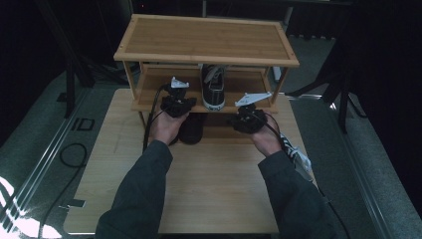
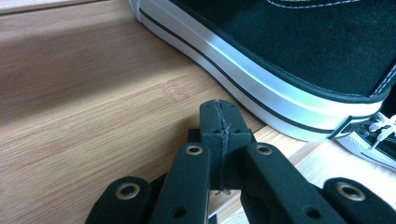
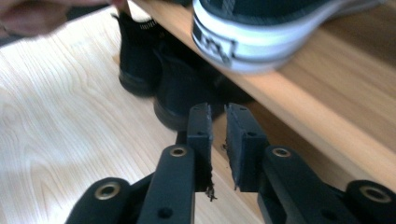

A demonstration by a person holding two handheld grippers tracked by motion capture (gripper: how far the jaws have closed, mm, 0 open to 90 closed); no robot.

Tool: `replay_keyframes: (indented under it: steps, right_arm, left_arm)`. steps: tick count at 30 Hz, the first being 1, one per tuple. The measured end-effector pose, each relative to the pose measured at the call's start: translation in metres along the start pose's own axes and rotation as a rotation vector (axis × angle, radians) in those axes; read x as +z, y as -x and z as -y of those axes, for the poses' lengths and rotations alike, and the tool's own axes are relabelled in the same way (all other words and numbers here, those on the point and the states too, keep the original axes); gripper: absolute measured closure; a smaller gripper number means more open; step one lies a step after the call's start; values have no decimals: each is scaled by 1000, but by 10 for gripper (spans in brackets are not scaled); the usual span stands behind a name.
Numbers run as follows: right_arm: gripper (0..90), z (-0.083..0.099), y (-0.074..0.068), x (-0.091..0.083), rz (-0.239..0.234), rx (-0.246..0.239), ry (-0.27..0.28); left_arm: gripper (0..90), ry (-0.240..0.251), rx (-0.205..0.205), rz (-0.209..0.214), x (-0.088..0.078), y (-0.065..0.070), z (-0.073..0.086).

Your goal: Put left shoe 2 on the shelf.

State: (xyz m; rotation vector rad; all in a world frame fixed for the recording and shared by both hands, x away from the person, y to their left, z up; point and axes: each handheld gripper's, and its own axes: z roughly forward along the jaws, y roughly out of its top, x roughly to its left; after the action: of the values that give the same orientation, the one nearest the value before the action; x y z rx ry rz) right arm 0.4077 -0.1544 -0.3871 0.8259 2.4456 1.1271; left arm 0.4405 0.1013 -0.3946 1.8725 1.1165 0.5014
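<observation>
Right gripper (image 1: 247,118) sits at the front edge of the wooden shoe rack (image 1: 206,37), right of centre, jaws parted by a narrow gap with nothing between them. In the right gripper view its tips (image 3: 218,126) point at the dark shoe (image 3: 175,88) on the table (image 1: 209,184) under the rack's middle shelf, so that shoe lies ahead and to the left of this tool. Left gripper (image 1: 177,105) has jaws pressed together, empty, tips (image 2: 218,123) resting low over the shelf board just beside the black-and-white sneaker (image 2: 299,51). High view: the dark shoe (image 1: 191,128) is touching or nearly under the left hand (image 1: 165,127), so left is nearer. Sneaker (image 1: 214,87) runs near-to-far, one end poking over the near shelf edge. Dark shoe's axis hard to tell, too shadowed.
</observation>
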Motion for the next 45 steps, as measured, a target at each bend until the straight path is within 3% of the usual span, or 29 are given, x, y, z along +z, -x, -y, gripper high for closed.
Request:
replay_keyframes:
  steps: [3, 5, 9, 16, 22, 35, 37, 45]
  right_arm:
    - [767, 5, 4, -6, -13, 13, -4]
    - [740, 13, 12, -17, -40, 54, -5]
    - [711, 20, 18, -24, -31, 58, -16]
    - [692, 35, 28, -37, 0, 65, -37]
    - [671, 59, 36, -53, 56, 74, -75]
    - [648, 95, 58, -81, 127, 128, -117]
    - [658, 108, 61, -92, 153, 133, -118]
    - [671, 132, 64, -101, 166, 165, -130]
  left_arm:
    - [900, 1, 0, 1, 0, 0, 0]
    - [900, 2, -5, 4, 0, 0, 0]
    - [900, 3, -6, 4, 0, 0, 0]
    - [898, 5, -10, 8, 0, -1, 0]
    - [896, 4, -14, 5, 0, -1, 0]
    - [890, 2, -17, 6, 0, 0, 0]
    - [890, 0, -15, 4, 0, 0, 0]
    - [890, -1, -15, 3, 0, 0, 0]
